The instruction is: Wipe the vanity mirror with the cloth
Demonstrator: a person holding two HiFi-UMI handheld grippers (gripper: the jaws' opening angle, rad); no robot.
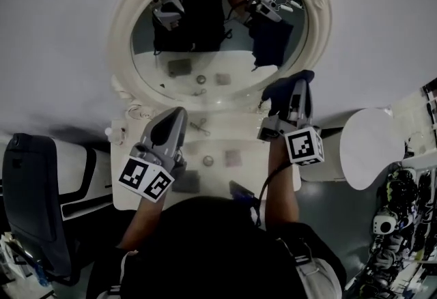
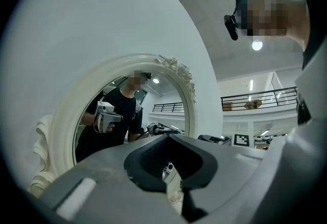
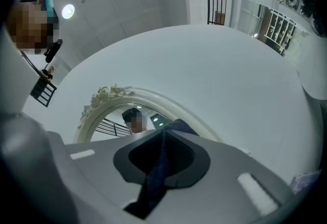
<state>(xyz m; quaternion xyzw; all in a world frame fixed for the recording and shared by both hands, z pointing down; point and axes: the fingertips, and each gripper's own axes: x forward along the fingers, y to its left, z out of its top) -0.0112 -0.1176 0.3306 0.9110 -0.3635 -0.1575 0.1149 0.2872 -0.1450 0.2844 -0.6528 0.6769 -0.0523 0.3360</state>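
Vanity mirror (image 1: 205, 45) is sitting just ahead-left of right gripper (image 1: 295, 101), which is clamping the cloth (image 1: 281, 88); left gripper (image 1: 176, 117) is idling closed, empty.

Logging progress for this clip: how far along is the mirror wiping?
Done: the cloth is clamped in the right gripper. In hand: it is at the mirror's lower right rim; contact with its surface can't be confirmed. Left: wiping across the mirror; no cleaned area shows. The left gripper is shut and empty.
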